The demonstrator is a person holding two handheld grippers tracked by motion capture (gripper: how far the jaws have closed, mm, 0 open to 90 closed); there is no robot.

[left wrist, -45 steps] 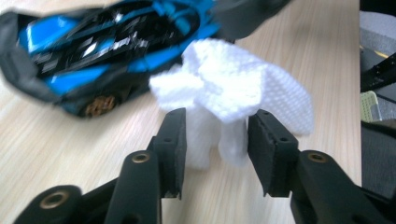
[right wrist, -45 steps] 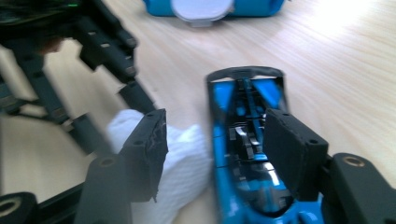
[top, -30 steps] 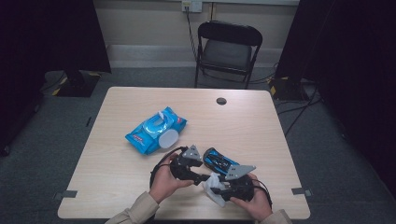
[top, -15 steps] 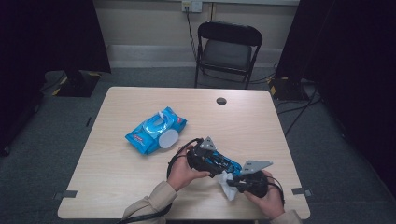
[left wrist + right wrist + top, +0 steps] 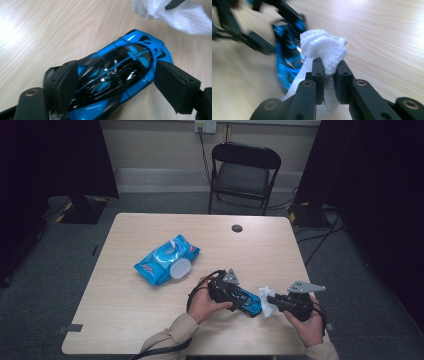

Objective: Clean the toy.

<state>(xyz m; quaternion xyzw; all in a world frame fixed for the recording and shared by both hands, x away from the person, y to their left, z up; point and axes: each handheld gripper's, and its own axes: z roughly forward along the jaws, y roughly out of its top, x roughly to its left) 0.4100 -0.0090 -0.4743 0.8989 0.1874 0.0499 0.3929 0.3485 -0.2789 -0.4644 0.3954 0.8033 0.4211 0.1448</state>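
On the bench (image 5: 150, 330), near its front edge on the person's side, the blue toy car (image 5: 243, 300) lay between the two hands, and the coming move seemed to turn on how it sat relative to the wipe. The left gripper (image 5: 115, 82) straddled the car's rear half; its jaws had just been opening, with the car between them, and in the left gripper view the pad on the left lay against the car's flank while the pad on the right stood a little off the body, so the grip looked slack rather than firm. The car's long axis ran away from that gripper toward its nose, which pointed at the white wipe (image 5: 175, 15) just beyond it. In the high view that axis lay across the bench from left to right, angled a little toward the person, nose toward the right gripper (image 5: 272, 299). The right gripper was clamped tight on the crumpled wipe, a wad bulging above its jaws in the right gripper view (image 5: 324, 50), just beside the car's nose, whether touching it I could not tell. The right hand was therefore the nearer one to the exposed front half for wiping. The blue wipes pack (image 5: 166, 259) lay well apart, farther back and to the left, with its lid open.
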